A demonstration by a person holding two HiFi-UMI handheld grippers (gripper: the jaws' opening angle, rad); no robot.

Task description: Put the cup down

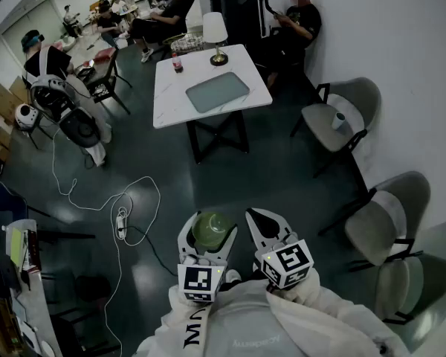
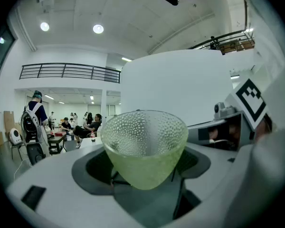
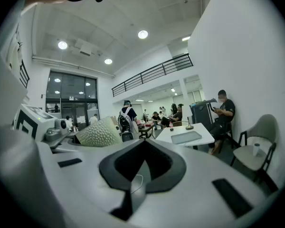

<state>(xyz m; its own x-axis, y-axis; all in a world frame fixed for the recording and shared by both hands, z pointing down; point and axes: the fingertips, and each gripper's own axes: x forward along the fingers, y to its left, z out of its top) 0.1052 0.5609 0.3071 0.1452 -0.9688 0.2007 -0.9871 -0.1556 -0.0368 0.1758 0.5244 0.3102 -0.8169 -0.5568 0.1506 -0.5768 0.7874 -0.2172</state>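
Observation:
A pale green dimpled glass cup [image 1: 212, 229] sits upright between the jaws of my left gripper [image 1: 210, 226], which is shut on it, held in the air above the dark floor. In the left gripper view the cup [image 2: 145, 144] fills the middle, with its rim up and the left gripper [image 2: 145, 167] clasping its lower part. My right gripper [image 1: 254, 216] is close beside it on the right, shut and holding nothing. In the right gripper view the right gripper [image 3: 142, 144] points toward the white table [image 3: 202, 137], and the cup [image 3: 99, 133] shows at the left.
Ahead stands a white table [image 1: 171, 88] with a grey tray [image 1: 217, 91], a lamp [image 1: 215, 36] and a small bottle [image 1: 177, 62]. Grey chairs [image 1: 342, 117] line the right wall. A white cable with a power strip [image 1: 121, 222] lies on the floor at left. People sit at the back.

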